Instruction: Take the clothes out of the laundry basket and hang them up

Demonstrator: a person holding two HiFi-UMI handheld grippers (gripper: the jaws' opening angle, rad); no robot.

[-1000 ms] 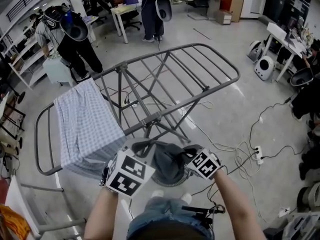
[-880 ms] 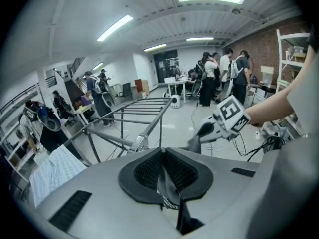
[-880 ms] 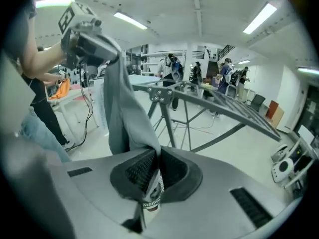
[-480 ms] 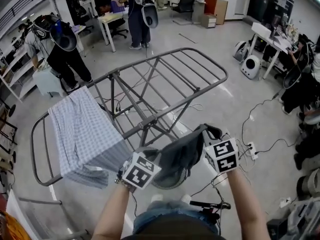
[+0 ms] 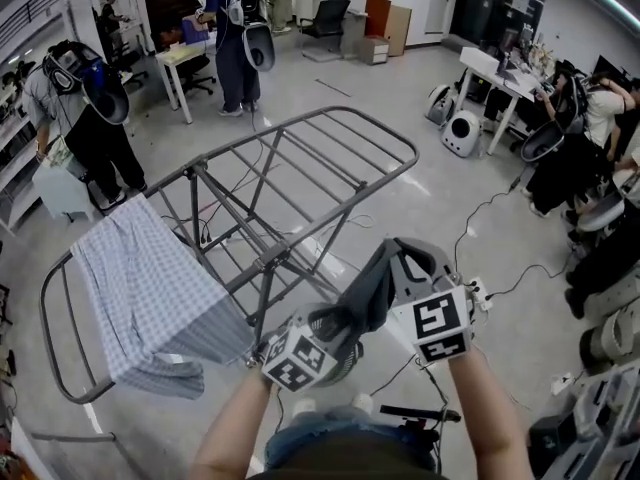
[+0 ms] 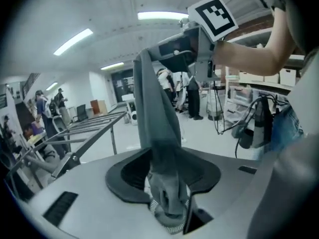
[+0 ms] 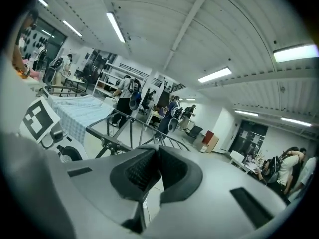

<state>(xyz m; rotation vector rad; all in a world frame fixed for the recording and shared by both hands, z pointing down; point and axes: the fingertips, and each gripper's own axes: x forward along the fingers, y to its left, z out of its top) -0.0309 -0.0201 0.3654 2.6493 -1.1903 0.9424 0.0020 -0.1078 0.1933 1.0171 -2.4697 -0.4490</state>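
Note:
A grey garment (image 5: 368, 286) stretches between my two grippers in front of the grey drying rack (image 5: 300, 158). My left gripper (image 5: 322, 334) holds its lower end. In the left gripper view the cloth (image 6: 159, 133) sits bunched between the pads (image 6: 130, 173) of that gripper (image 6: 167, 185); the jaws are opening while the cloth still runs taut up to the right gripper (image 6: 197, 39). My right gripper (image 5: 402, 268) is higher and draped by the garment. In its own view the right gripper (image 7: 155, 169) has its pads pressed together on only a thin edge. A round laundry basket (image 5: 350, 361) peeks out below.
A blue-checked cloth (image 5: 140, 288) hangs over the rack's left wing; the right wing's bars (image 5: 330, 138) are bare. Cables and a power strip (image 5: 478, 290) lie on the floor at right. People stand at the back left (image 5: 90, 98), back (image 5: 235, 38) and right (image 5: 580, 138).
Both grippers have lifted the grey garment off the basket. The right gripper rose higher and to the right, and the cloth is now drawn out between the two.

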